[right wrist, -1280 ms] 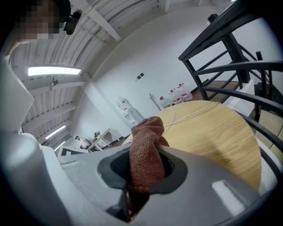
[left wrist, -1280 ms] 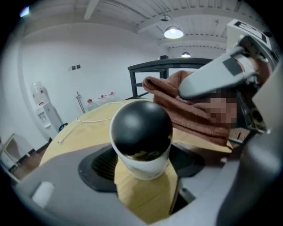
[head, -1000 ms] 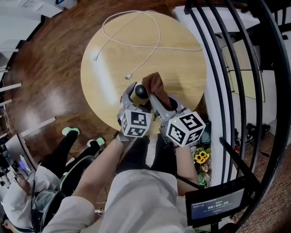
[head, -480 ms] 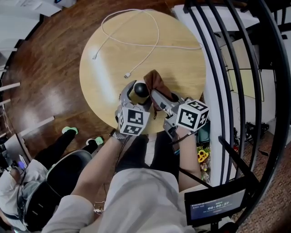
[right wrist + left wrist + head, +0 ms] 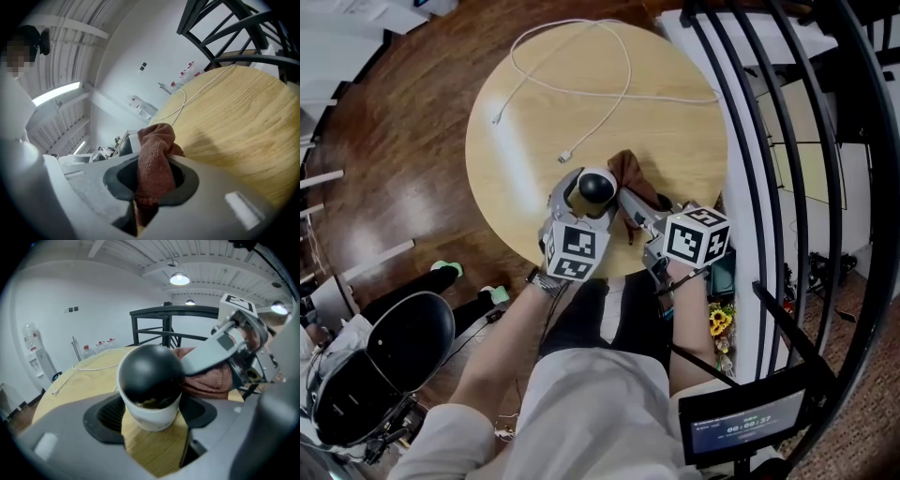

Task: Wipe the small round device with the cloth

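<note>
I have the left gripper (image 5: 584,194) set wide around the small round device (image 5: 596,186), with both pads against its white base; from the left gripper view the device (image 5: 150,380) is a black dome in a white cup, upright between the jaws above the round wooden table (image 5: 525,141); it sits near the table's edge closest to me, though I can't quite tell whether the base rests on the wood or is lifted just off it. The right gripper (image 5: 626,202) is clamped narrow on the brown cloth (image 5: 629,172); in its own view the cloth (image 5: 154,164) bunches up out of the closed jaws. The cloth sits just beside the dome on its right, seemingly touching it. A white cable (image 5: 623,80) loops over the far half of the table, well apart from both grippers; a black railing (image 5: 766,141) runs along the right.
</note>
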Demonstrator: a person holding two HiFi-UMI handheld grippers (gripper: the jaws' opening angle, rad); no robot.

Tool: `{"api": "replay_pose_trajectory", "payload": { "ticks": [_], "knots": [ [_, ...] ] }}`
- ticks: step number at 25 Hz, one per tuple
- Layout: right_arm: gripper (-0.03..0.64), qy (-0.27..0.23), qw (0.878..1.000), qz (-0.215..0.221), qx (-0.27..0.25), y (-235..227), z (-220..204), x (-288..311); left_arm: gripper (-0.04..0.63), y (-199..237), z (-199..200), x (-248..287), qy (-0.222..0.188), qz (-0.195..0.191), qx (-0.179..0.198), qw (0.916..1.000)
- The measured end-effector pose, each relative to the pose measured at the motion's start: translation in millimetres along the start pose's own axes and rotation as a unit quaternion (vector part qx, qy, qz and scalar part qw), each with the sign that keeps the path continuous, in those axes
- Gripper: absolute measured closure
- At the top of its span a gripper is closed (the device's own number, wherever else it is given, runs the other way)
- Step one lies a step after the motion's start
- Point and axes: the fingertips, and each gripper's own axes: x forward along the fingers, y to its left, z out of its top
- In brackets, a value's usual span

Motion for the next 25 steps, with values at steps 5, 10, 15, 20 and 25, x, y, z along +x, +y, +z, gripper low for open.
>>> {"api": "replay_pose_trajectory", "payload": {
  "ticks": [5, 10, 15, 20, 25],
  "knots": [
    [0.548, 0.032, 0.998, -0.038, -0.044, -6.7, -4.2, 8.8, 0.218, 2.4, -0.4, 0.6, 0.000, -0.003, 0.005, 1.0000],
    [0.548, 0.087, 0.989, -0.074, -0.091, -26.2, -13.4, 18.2, 0.178, -4.2, -6.2, 1.9, 0.001, -0.030, 0.037, 0.9989],
    [0.548, 0.111, 0.974, -0.121, -0.158, -37.3, -16.5, 22.9, 0.152, -8.5, -6.9, 1.3, 0.001, -0.056, 0.050, 0.9972],
    [0.548, 0.141, 0.921, -0.205, -0.299, -37.4, -12.2, 23.8, 0.147, -10.0, -15.8, 2.9, 0.032, -0.065, 0.111, 0.9911],
    [0.548, 0.049, 0.942, -0.236, -0.232, -41.0, 2.6, -2.9, 0.149, -3.2, -28.2, 2.6, 0.069, -0.135, 0.224, 0.9629]
  ]
}}
